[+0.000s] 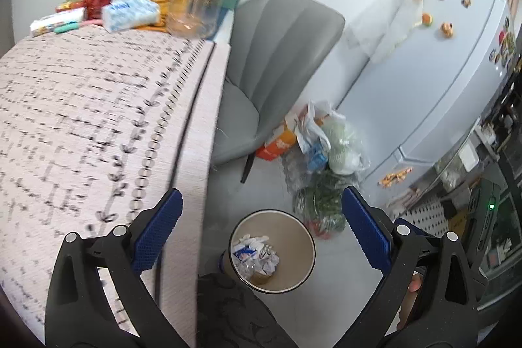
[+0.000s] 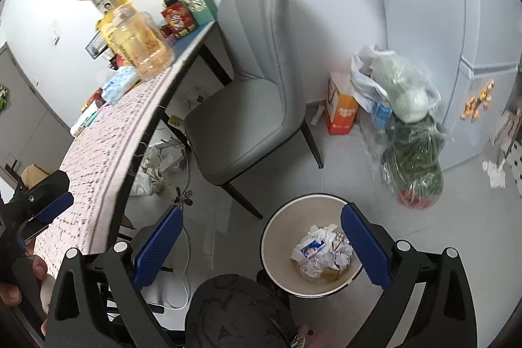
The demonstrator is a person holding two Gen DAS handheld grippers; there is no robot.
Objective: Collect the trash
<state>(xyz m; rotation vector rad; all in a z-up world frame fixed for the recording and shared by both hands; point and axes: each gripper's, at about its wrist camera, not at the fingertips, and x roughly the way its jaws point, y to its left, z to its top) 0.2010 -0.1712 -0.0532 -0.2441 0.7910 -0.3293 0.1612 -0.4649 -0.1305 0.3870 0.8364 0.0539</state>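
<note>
The left hand-held gripper (image 1: pixel 261 217) is spread wide and holds nothing. It hangs over the edge of the bench (image 1: pixel 81 106), above the bin (image 1: pixel 303 253) on the floor. The right hand-held gripper (image 2: pixel 261 234) is spread wide too, and it is empty. It hangs over the floor between the bench (image 2: pixel 107 152) and the bin (image 2: pixel 277 250).

The trash (image 2: pixel 321 253) lies at the bottom of the bin: white crumpled paper and a small blue and white wrapper. From the left view the trash (image 1: pixel 256 256) shows in the bin too.

A grey chair (image 2: pixel 241 106) stands beside the bench. Some bags (image 2: pixel 407 132) sit on the floor by the fridge (image 1: pixel 434 80). A clear jar (image 1: pixel 199 2) and a tissue box (image 1: pixel 129 12) stand at the far end of the bench.
</note>
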